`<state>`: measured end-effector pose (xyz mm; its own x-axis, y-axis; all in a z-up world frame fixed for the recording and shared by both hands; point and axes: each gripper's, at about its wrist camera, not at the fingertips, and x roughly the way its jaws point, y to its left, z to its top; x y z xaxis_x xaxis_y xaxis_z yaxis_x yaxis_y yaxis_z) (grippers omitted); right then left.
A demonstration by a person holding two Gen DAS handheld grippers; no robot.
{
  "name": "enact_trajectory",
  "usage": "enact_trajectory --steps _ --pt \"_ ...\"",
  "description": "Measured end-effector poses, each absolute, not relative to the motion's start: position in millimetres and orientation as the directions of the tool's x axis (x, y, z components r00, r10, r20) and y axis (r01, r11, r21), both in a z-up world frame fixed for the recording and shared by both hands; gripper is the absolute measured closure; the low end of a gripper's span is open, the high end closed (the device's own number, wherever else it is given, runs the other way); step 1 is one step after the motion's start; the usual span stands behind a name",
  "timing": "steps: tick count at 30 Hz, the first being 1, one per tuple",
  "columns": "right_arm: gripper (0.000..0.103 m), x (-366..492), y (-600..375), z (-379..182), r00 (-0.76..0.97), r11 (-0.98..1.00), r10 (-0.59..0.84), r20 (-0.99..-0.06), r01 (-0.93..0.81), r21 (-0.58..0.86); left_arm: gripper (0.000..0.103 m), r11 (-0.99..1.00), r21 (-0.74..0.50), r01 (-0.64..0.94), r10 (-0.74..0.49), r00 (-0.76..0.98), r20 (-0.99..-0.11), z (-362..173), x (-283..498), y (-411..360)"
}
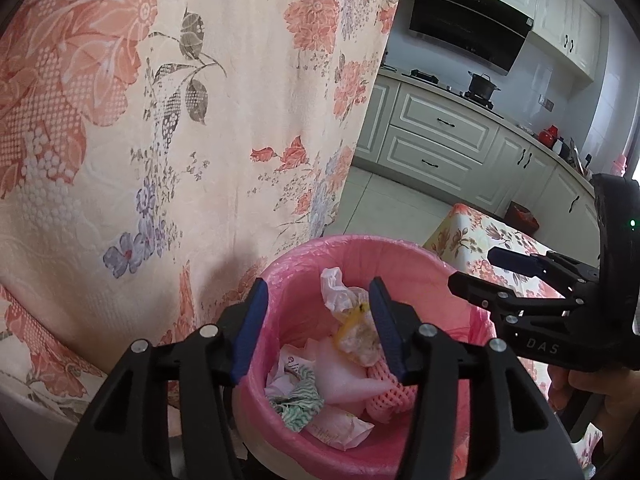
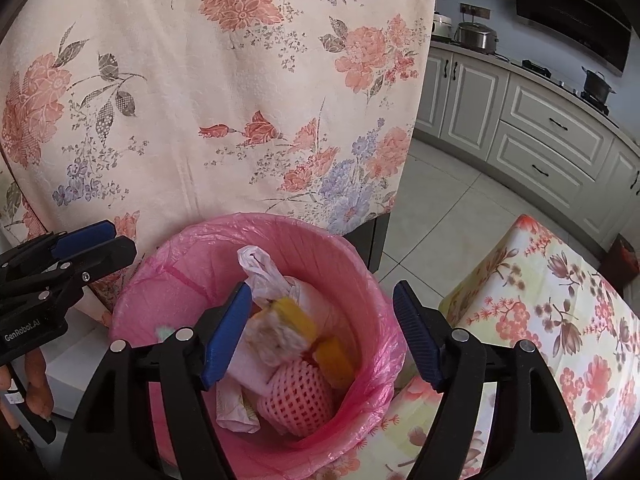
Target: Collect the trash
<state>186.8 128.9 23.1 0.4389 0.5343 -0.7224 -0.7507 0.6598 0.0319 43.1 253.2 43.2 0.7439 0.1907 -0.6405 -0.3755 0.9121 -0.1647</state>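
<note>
A bin lined with a pink bag (image 1: 404, 252) (image 2: 352, 264) stands on the floor below both grippers. Inside lie a clear plastic bag with yellow scraps (image 1: 352, 320) (image 2: 276, 328), a pink foam fruit net (image 1: 390, 396) (image 2: 298, 394), white wrappers (image 1: 340, 428) (image 2: 232, 404) and a green-striped crumpled paper (image 1: 298, 400). My left gripper (image 1: 320, 328) is open and empty above the bin; it also shows at the left edge of the right wrist view (image 2: 100, 244). My right gripper (image 2: 320, 336) is open and empty above the bin; it shows at the right of the left wrist view (image 1: 476, 268).
A floral tablecloth (image 1: 180, 120) (image 2: 224, 100) hangs close behind the bin. A stool with a floral cover (image 2: 552, 304) (image 1: 492, 240) stands right of the bin. Kitchen cabinets (image 1: 440, 132) (image 2: 552, 132) and tiled floor (image 2: 452, 208) lie beyond.
</note>
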Motion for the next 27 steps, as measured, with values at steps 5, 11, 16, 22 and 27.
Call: enact_trajectory --steps 5,11,16,22,27 --pt "0.033 179 112 25 0.458 0.677 0.538 -0.708 -0.735 0.038 0.043 0.906 -0.183 -0.382 0.185 0.745 -0.641 44 30 250" --pt "0.029 160 84 28 0.479 0.695 0.543 -0.689 -0.718 0.048 0.031 0.895 -0.211 -0.393 0.174 0.743 -0.647 40 6 240" --pt "0.027 137 63 34 0.507 0.706 0.547 -0.666 -0.707 0.042 0.022 0.899 -0.197 -0.39 0.186 0.749 -0.636 44 -16 223" --pt "0.021 111 40 35 0.525 0.718 0.55 -0.649 -0.694 0.047 0.011 0.913 -0.174 -0.368 0.181 0.751 -0.635 50 -39 198" --pt "0.018 95 27 34 0.531 0.722 0.544 -0.649 -0.691 0.041 0.008 0.917 -0.147 -0.372 0.199 0.742 -0.64 53 -51 187"
